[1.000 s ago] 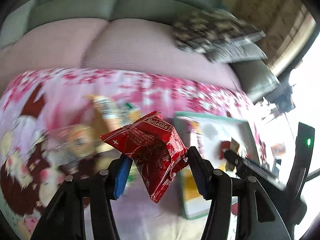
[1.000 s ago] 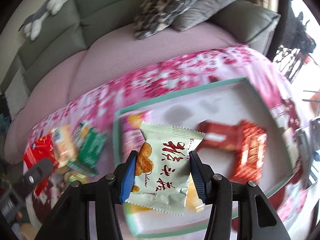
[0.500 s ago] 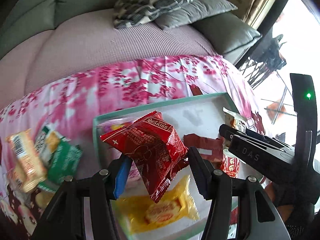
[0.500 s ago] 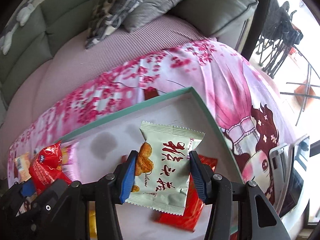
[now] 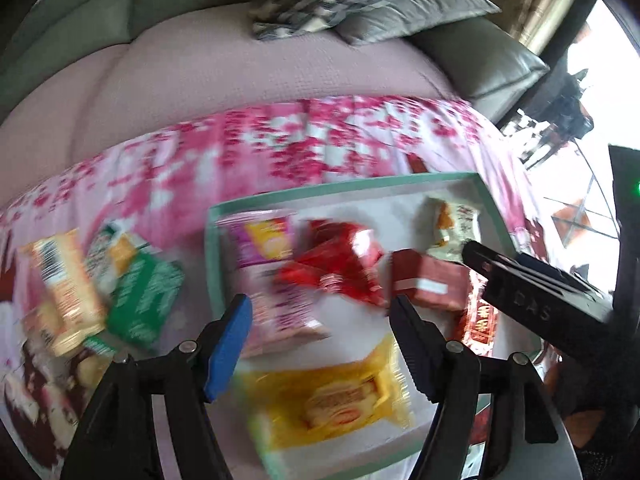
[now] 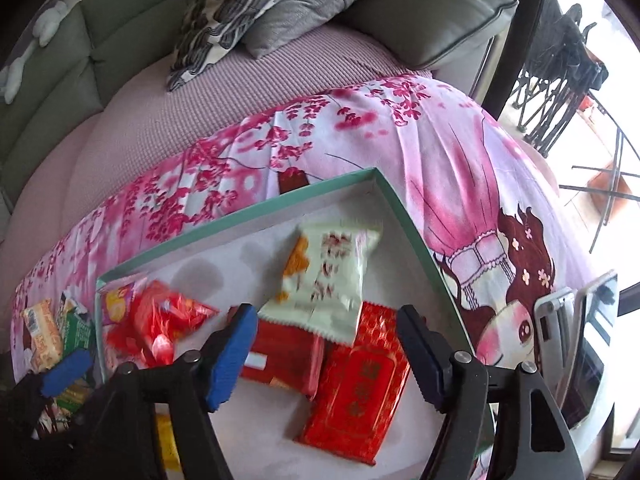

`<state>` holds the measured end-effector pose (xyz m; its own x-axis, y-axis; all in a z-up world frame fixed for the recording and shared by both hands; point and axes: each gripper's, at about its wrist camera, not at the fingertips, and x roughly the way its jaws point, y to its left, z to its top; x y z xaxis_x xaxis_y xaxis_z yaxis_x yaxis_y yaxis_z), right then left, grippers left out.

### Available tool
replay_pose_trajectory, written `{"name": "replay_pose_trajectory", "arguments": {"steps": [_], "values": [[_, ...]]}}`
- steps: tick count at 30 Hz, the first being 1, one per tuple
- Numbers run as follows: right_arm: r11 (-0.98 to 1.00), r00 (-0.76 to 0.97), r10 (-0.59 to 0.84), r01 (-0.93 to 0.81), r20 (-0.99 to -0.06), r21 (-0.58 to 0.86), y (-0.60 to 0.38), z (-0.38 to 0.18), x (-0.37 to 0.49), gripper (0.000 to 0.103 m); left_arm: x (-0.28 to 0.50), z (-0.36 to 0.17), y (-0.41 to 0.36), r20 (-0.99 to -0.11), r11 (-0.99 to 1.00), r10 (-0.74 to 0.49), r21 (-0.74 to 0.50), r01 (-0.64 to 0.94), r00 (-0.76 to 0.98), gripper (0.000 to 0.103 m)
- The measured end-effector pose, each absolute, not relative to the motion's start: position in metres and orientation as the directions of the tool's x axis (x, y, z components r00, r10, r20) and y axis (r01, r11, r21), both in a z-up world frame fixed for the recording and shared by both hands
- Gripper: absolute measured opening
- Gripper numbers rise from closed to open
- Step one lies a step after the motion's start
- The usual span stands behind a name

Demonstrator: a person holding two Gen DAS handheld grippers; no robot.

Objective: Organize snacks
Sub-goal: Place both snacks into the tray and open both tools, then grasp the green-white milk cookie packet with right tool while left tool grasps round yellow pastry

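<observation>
Both opening, letting go. Left hand-held gripper (image 5: 320,330) spread above crinkly red foil packet (image 5: 340,264), right hand-held gripper (image 6: 326,344) spread above pale green paper-like packet (image 6: 332,276), both packets inside shallow mint-green cardboard tray (image 6: 240,216), long ends pointing away.

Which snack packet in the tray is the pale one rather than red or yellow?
The cream-white packet with red characters and an orange biscuit picture, lying toward the tray's far right corner. It overlaps the red packets beside it.
</observation>
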<state>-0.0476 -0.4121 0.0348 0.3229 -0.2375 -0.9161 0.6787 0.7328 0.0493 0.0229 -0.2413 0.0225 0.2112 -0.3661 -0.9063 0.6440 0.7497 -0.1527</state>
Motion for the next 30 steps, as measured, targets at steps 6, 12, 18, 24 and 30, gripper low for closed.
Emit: {"name": "replay_pose_trajectory", "arguments": {"steps": [6,12,18,24,30], "values": [[0.769,0.388,-0.22,0.634,-0.895,0.086,-0.369,0.044,-0.053,0.103,0.035,0.035,-0.179,-0.897,0.844,-0.307,-0.103,0.527,0.317,0.088],[0.781,0.434,-0.196,0.611,-0.879,0.127,-0.322,0.05,-0.052,0.103,0.047,0.038,-0.113,-0.879,0.911,-0.243,-0.061,0.409,0.41,0.089],[0.786,0.459,-0.185,0.599,-0.869,0.149,-0.282,0.055,-0.046,0.103,0.062,0.044,-0.063,-0.867,0.95,-0.184,-0.036,0.31,0.463,0.089],[0.81,0.463,-0.186,0.572,-0.867,0.132,-0.254,0.055,-0.028,0.103,0.079,0.041,-0.026,-0.866,0.968,-0.183,-0.075,0.241,0.465,0.089],[0.851,0.482,-0.129,0.503,-0.867,0.153,-0.222,0.051,-0.004,0.095,0.096,0.025,-0.003,-0.881,0.969,-0.227,-0.16,0.19,0.414,0.089]]}}
